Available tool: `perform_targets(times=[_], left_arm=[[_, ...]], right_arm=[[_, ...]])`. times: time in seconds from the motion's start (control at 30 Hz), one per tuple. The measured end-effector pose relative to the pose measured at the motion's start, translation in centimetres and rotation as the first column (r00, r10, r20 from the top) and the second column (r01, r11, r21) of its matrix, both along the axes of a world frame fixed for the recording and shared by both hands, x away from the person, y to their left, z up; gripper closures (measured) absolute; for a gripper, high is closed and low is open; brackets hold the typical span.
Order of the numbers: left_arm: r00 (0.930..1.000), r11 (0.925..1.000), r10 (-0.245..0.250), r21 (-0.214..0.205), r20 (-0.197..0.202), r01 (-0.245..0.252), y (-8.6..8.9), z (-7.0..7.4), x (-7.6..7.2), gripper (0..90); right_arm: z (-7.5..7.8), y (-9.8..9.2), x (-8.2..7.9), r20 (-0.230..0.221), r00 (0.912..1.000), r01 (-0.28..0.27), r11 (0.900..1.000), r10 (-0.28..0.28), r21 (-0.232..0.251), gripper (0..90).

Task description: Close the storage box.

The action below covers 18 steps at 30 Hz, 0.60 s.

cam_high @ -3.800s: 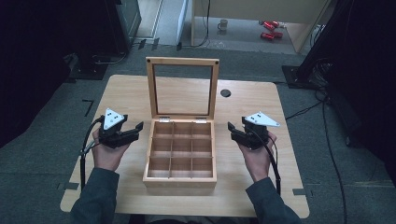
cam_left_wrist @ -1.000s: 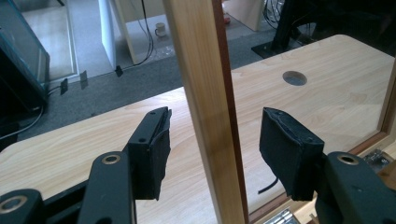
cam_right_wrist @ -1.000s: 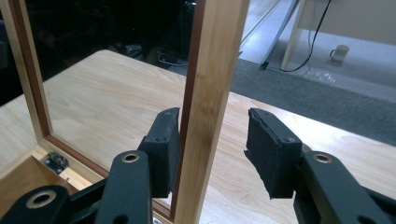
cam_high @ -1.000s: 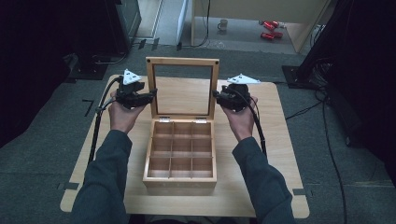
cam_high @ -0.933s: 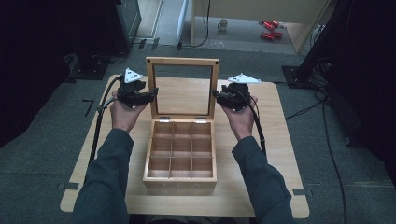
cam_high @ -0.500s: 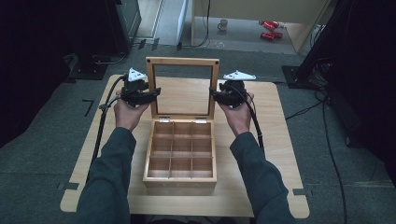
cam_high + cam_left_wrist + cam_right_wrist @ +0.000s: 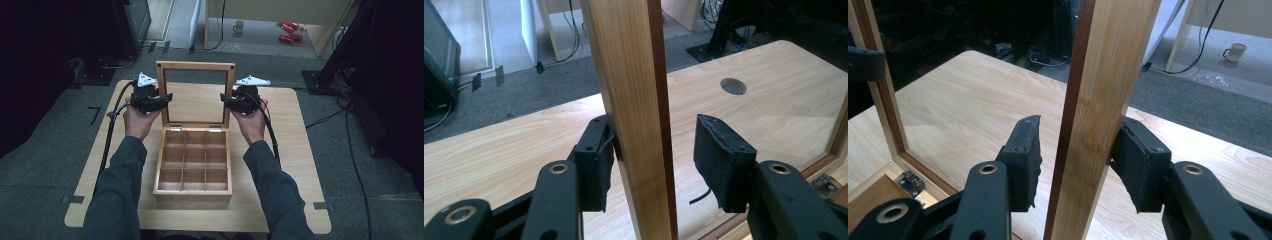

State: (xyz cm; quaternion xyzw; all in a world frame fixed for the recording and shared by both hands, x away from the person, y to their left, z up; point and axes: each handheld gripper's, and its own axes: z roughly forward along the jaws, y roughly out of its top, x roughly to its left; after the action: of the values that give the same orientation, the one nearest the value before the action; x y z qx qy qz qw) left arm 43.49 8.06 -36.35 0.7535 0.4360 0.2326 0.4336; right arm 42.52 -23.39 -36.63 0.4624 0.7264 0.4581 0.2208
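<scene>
Two grippers straddle the raised lid (image 7: pixel 195 66) of the wooden box (image 7: pixel 193 165) mid-table: the left gripper (image 7: pixel 161 100) has been closing on its left rail, the right gripper (image 7: pixel 226 101) on its right rail, each with one pad touching, neither clamped.

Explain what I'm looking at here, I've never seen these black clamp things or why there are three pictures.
A person sits at a wooden table holding a hand-operated two-jaw clamp in each hand: the left gripper and the right gripper. One picture comes from a camera overhead; the other two come from cameras riding on each gripper, looking along its black jaws. On the table stands a wooden box split into nine empty compartments, its glass-paned lid standing open and upright. Each gripper straddles one side rail of the lid's frame. In both, the jaws have just been closing; one pad touches the wood while the other is still apart from it, so neither clamps yet.
</scene>
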Motion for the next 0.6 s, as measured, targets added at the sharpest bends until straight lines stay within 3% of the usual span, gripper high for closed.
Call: perform_targets(times=[0.27, 0.6], left_arm=[[1.0000, 0.9999, 0.008, 0.009, 0.006, -0.008, -0.2, 0.2, -0.4, 51.8], [0.9993, 0.9997, 0.015, -0.017, 0.035, -0.014, 0.1, 0.1, -1.3, 53.7]], right_arm=[[0.3, 0.1, -0.3, 0.003, 1.0000, 0.009, 1.0000, -0.009, -0.001, 55.5], [0.6, 0.0, -1.0, 0.015, 0.9999, 0.003, 1.0000, -0.003, -0.009, 57.5]])
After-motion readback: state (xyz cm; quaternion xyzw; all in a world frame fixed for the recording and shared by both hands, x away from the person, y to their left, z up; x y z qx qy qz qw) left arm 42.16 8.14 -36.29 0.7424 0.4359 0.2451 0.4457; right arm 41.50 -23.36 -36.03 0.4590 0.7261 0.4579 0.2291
